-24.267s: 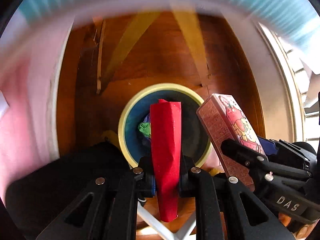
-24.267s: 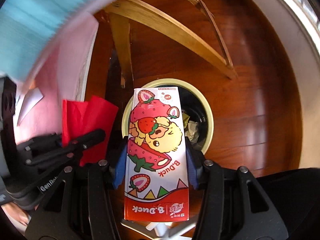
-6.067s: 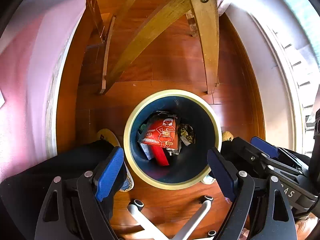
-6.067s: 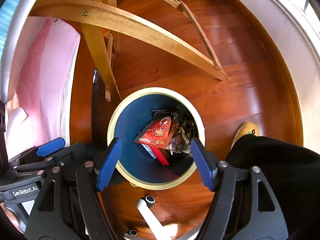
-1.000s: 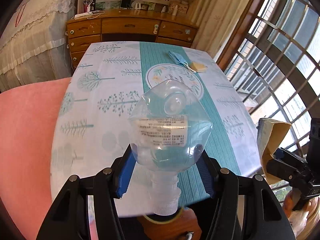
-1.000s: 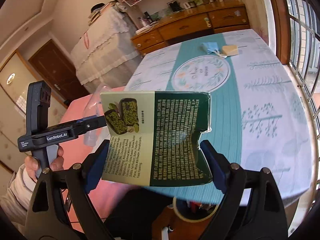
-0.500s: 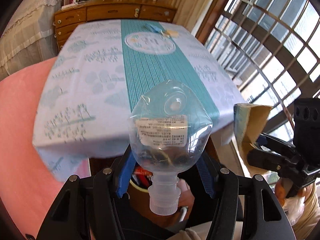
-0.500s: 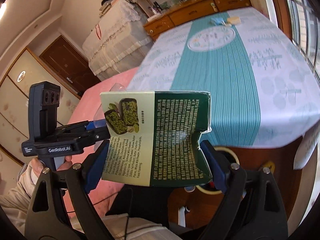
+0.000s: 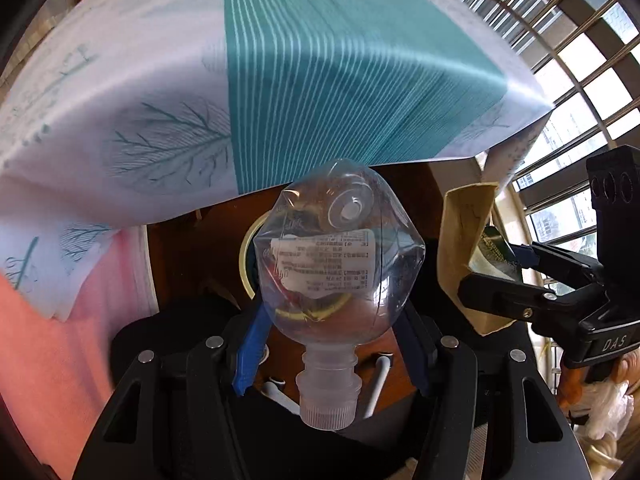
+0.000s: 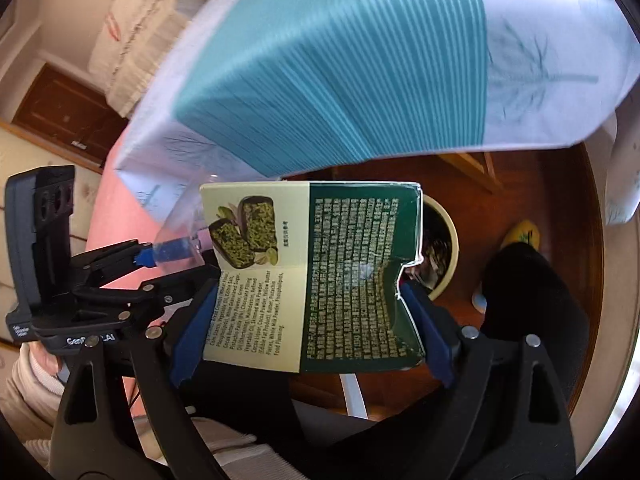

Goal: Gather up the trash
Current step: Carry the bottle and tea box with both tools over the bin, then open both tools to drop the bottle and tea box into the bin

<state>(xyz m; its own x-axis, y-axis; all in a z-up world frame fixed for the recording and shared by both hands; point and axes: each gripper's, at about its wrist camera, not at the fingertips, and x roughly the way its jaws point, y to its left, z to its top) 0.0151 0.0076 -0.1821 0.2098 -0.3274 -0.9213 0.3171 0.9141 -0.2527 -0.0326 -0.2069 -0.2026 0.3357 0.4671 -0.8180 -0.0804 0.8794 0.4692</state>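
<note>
A table draped in a pale cloth (image 9: 132,92) with a teal striped band and faint leaf prints fills the upper part of both wrist views, its near edge hanging over a reddish-brown wooden floor (image 10: 540,208). A latticed window (image 9: 580,92) lets daylight in at the right of the left view, and a dark wooden door (image 10: 60,116) stands at the far left of the right view. Below the table's near edge sits a round bin (image 10: 444,248) with a cream rim and dark inside, scraps showing in it. The left gripper (image 9: 332,344) pinches a clear, crumpled plastic bottle (image 9: 340,256) between its blue pads, cap toward the camera and white label facing up; the bottle hides most of the bin from that view. The right gripper (image 10: 312,332) clamps a flat cardboard carton (image 10: 312,276), cream and dark green with printed text and a picture of snack bars, torn along its right edge; it covers the bin's left side. A pink surface (image 9: 52,352) lies at the left, beside the cloth's hanging corner. A yellow slipper (image 10: 524,232) rests on the floor to the right of the bin.
</note>
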